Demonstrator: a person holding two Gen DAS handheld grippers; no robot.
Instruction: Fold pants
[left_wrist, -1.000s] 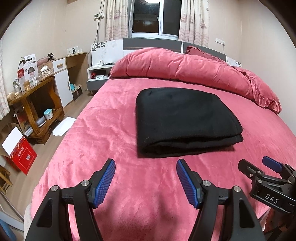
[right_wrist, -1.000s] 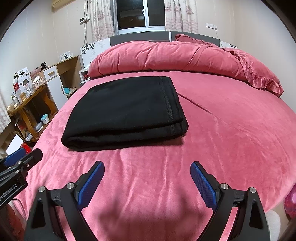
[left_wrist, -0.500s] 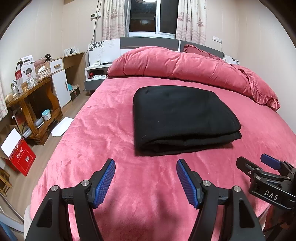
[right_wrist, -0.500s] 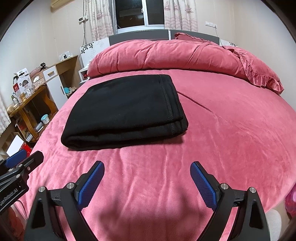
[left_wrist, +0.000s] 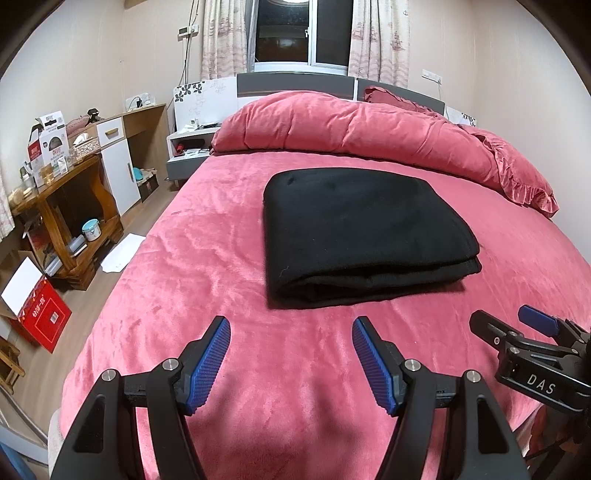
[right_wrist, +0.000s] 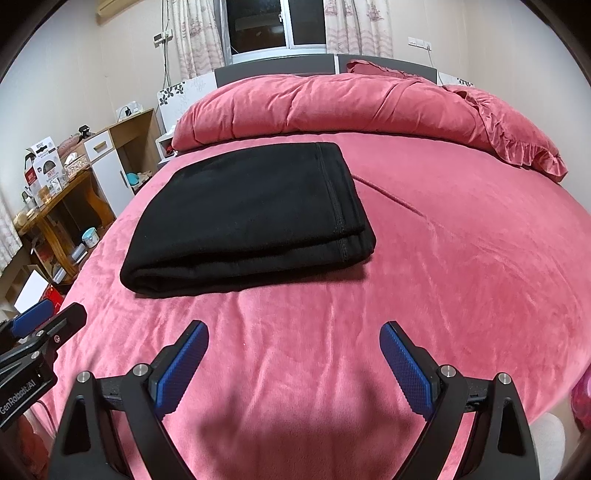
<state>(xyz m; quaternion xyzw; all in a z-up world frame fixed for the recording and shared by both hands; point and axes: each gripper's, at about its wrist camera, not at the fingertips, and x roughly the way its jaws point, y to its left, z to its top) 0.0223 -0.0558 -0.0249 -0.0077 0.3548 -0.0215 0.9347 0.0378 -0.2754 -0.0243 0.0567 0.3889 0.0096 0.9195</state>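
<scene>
The black pants (left_wrist: 362, 232) lie folded into a flat rectangular stack on the pink bed (left_wrist: 207, 258); they also show in the right wrist view (right_wrist: 251, 218), with a stitched hem on the right edge. My left gripper (left_wrist: 291, 343) is open and empty, above the bed a little short of the stack's near edge. My right gripper (right_wrist: 295, 350) is open and empty, also short of the stack. The right gripper shows at the lower right of the left wrist view (left_wrist: 517, 328), and the left gripper at the lower left of the right wrist view (right_wrist: 48, 317).
A rolled pink duvet (left_wrist: 354, 129) and a pillow (left_wrist: 517, 177) lie at the head of the bed. A wooden desk (left_wrist: 62, 206) with clutter, a white cabinet (left_wrist: 118, 162) and a red box (left_wrist: 40, 314) stand on the floor to the left.
Both grippers have drawn back and risen slightly from the folded pants, staying open. The pants have not moved.
</scene>
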